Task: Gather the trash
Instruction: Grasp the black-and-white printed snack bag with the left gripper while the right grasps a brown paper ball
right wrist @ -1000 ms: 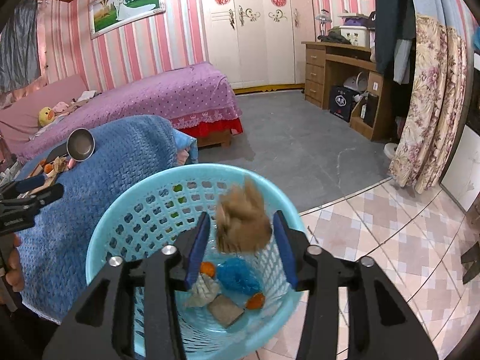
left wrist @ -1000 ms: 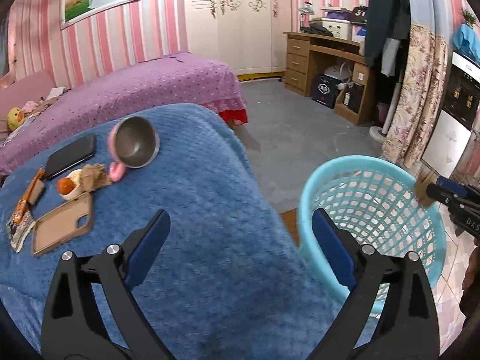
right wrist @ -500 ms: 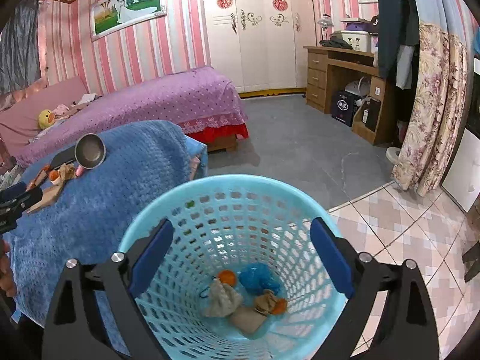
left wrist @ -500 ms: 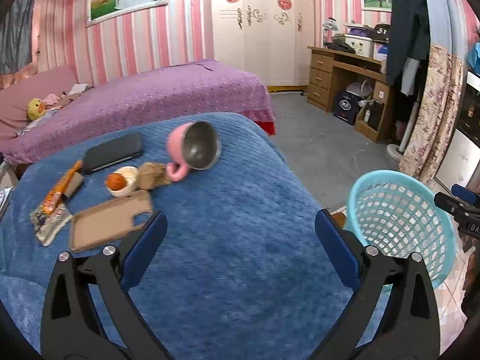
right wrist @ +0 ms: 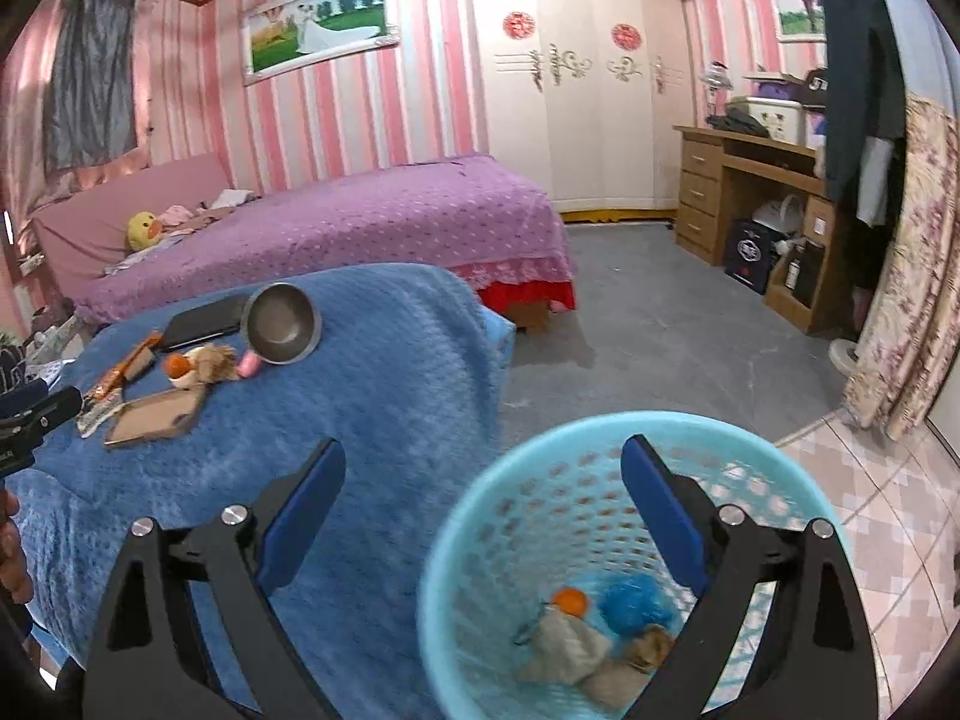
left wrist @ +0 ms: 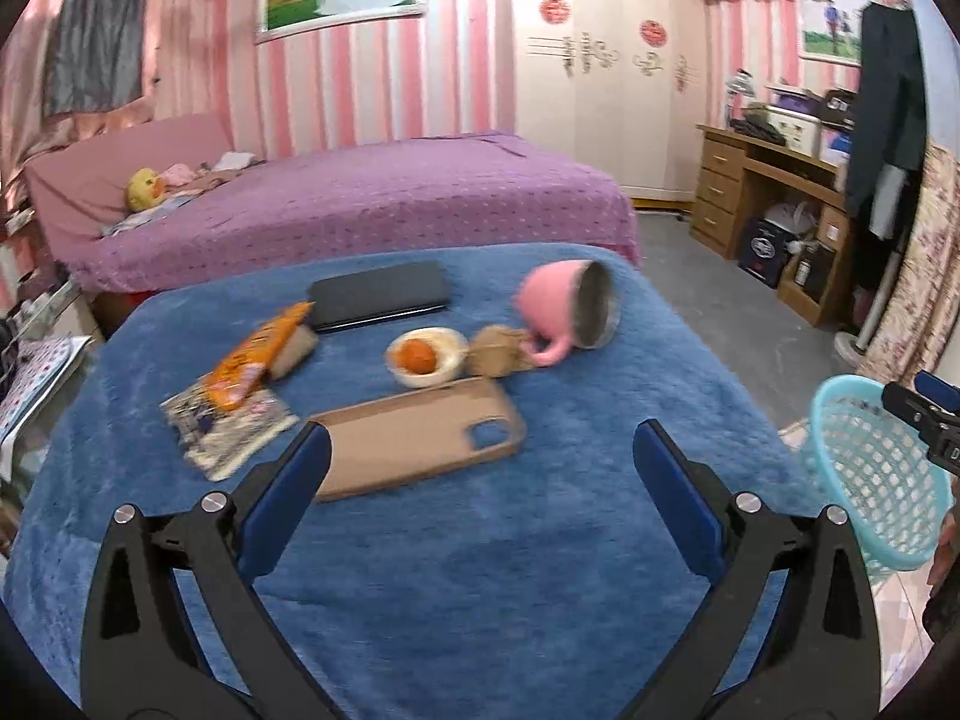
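Both grippers, left gripper [left wrist: 480,462] and right gripper [right wrist: 483,480], gape wide and empty; crumpled brown paper wad [left wrist: 497,350] on the blue fleece blanket [left wrist: 540,570], touching the tipped pink mug [left wrist: 564,309], likely light, soft, crushable, best pinched across its middle.

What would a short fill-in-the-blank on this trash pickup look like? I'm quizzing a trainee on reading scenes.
1. The pink mug lies on its ____ on the blue blanket.
2. Both the left gripper and the right gripper are ____.
3. The turquoise basket stands on the ____.
4. The tan phone case lies directly in front of the ____ gripper.

Missing words: side; open; floor; left
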`<state>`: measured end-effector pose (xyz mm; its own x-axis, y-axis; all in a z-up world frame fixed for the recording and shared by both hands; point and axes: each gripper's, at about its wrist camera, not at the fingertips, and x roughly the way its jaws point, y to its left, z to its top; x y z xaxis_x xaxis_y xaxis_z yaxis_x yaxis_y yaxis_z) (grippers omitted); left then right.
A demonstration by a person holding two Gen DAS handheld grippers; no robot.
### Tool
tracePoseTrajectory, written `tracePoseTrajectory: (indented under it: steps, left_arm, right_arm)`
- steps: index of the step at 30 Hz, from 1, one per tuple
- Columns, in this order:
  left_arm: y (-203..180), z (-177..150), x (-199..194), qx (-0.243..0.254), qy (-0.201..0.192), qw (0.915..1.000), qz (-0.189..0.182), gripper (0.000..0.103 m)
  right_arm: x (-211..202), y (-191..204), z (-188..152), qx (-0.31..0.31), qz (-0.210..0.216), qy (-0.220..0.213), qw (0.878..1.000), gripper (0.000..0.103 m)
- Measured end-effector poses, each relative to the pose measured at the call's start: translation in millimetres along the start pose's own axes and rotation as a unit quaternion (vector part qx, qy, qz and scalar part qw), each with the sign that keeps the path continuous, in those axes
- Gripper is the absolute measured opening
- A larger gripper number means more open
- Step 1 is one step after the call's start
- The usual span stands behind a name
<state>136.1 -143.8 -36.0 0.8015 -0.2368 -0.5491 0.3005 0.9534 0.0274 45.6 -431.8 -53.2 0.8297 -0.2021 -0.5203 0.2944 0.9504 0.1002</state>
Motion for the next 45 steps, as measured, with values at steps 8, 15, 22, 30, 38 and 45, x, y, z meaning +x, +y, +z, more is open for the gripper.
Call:
tracePoseTrajectory:
  steps: [8,15,22,30,38,45]
  left_arm:
    - [77,-11,7,-0.043,0.006,0.9978,0.050,0.097]
    - [136,-24,23,-0.068,0.026,0.9928,0.095,0.097]
    - [186,-29,50,-0.101,0.048,0.9859,0.124,0.097]
    - [214,-27,115,-0.151,0.127,0.9750,0.102,0.097]
    - [202,-21,138,-0.131,0.148,0.9776,0.074,0.058]
    - [214,-22,120,-0.139,0.131,0.9784,0.079,0.014]
  right_arm:
    - [22,53,-1,-0.026,0.030,0.008,0.999,0.091]
    - [45,101,-6,-0.047,0.054,0.014,0.997,0.091]
    - [70,134,-7,-0.061,0.072,0.025,0.995,0.091]
    - [95,153,-2,-0.075,0.077,0.038,0.993,0.091]
    - [116,159,5,-0.067,0.085,0.060,0.992,0.091]
    - [127,189,14,-0.102,0.106,0.063,0.987,0.091]
